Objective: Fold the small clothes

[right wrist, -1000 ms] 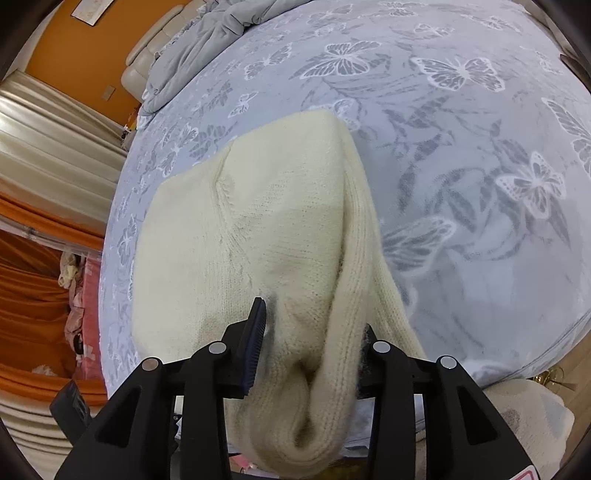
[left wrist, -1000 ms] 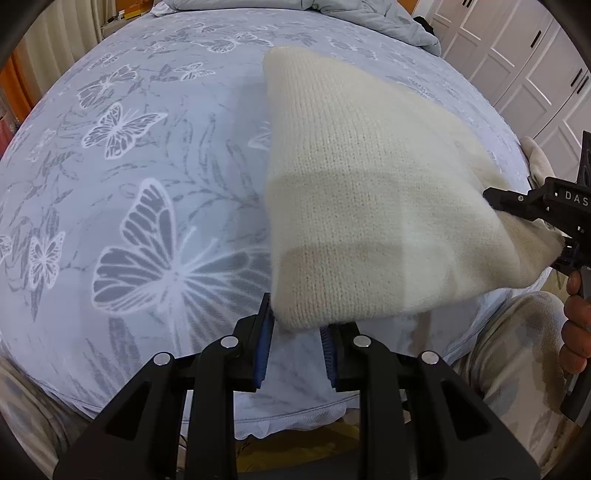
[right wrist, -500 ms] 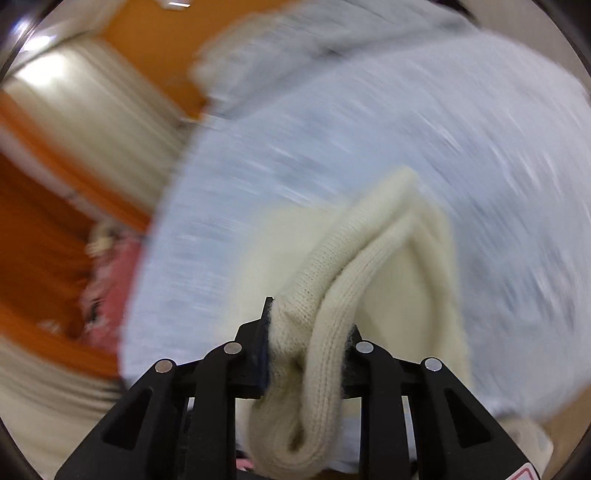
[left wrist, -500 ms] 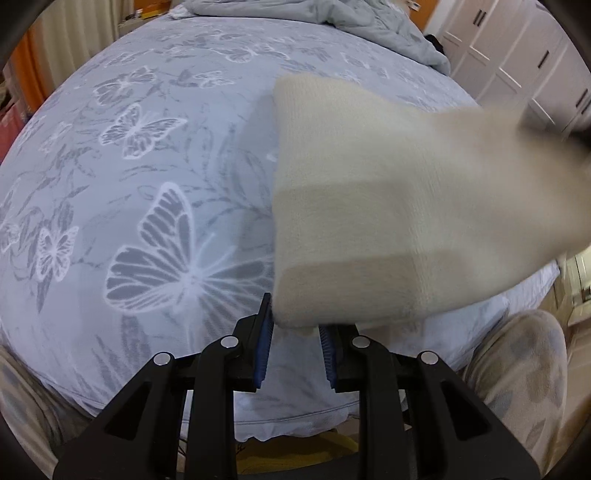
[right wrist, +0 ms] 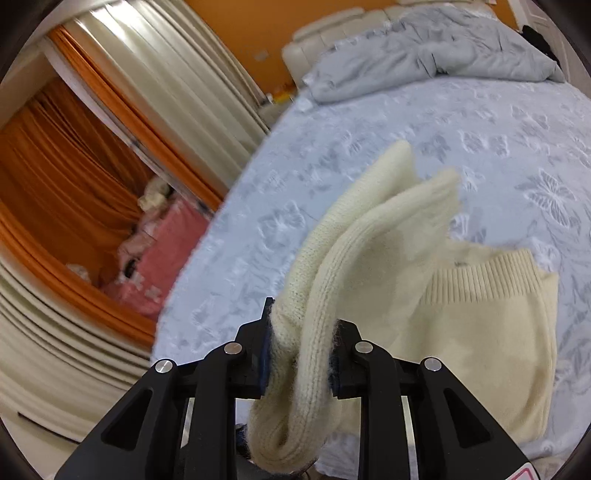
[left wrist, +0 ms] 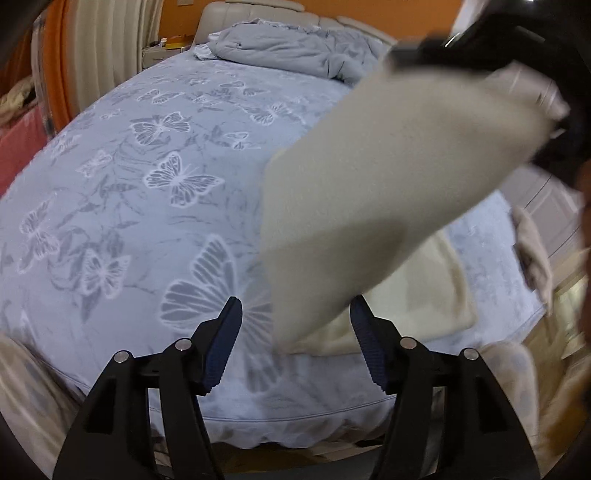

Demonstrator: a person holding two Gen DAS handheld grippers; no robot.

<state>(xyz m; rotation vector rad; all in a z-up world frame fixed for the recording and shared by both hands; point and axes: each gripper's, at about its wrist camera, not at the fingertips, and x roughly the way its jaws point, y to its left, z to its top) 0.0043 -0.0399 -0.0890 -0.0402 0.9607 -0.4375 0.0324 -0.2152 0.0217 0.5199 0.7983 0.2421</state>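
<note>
A cream knit sweater [left wrist: 388,184] hangs slanted above the blue butterfly bedspread [left wrist: 147,184], with part of it still lying flat on the bed [left wrist: 436,295]. My right gripper [right wrist: 301,332] is shut on a bunched fold of the sweater [right wrist: 369,240]. In the left wrist view it shows as a dark blur at the top right [left wrist: 461,48], holding the cloth up. My left gripper [left wrist: 295,314] is opening. The sweater's low corner dangles between its blue pads [left wrist: 225,336], which do not touch it. The ribbed hem [right wrist: 480,284] rests on the bedspread [right wrist: 480,129].
A crumpled grey duvet [left wrist: 295,48] lies at the head of the bed by a padded headboard [right wrist: 325,33]. Orange and cream curtains [right wrist: 74,166] and a pink heap [right wrist: 166,251] stand left of the bed. The person's light trouser legs [left wrist: 509,369] meet the bed's near edge. Another cream cloth [left wrist: 532,251] hangs at the right.
My left gripper has opened and let go of the sweater's corner. My right gripper has risen and rolled with the sweater, lifting most of it off the bed.
</note>
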